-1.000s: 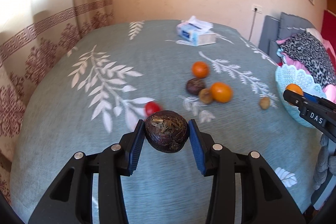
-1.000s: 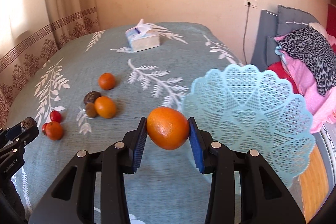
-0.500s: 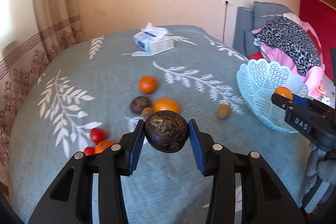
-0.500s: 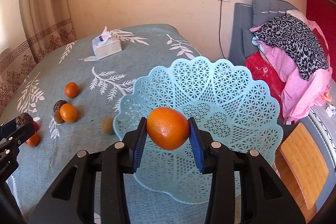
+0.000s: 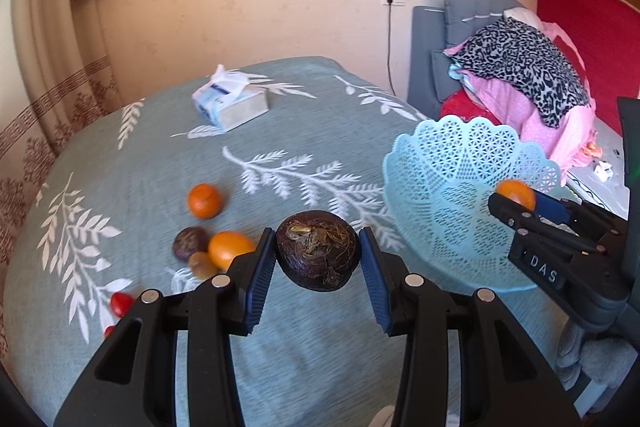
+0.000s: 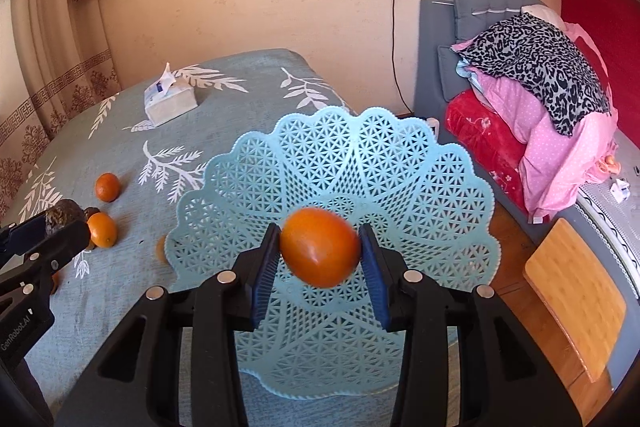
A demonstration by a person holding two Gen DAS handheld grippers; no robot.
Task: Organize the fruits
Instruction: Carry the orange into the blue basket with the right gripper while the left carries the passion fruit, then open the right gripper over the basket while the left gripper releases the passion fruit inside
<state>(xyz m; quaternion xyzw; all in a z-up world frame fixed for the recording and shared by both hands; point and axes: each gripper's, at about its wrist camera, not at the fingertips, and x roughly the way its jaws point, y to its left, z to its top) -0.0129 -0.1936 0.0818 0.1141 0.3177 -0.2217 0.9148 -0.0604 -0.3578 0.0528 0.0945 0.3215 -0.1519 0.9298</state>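
The orange (image 6: 320,247) between the pads of the right gripper (image 6: 320,255) looks firm, smooth and light; its round skin could slip, so a hold across its widest part seems best. The jaws are opening, the fruit between them and blurred, directly above the pale blue lattice basket (image 6: 440,195) at the bed's right edge. The left gripper (image 5: 318,259) is clamped on a dark, rough, fibrous round fruit (image 5: 318,251) above the bed (image 5: 160,155), near the basket's rim. Several fruits lie loose toward the bed's left side.
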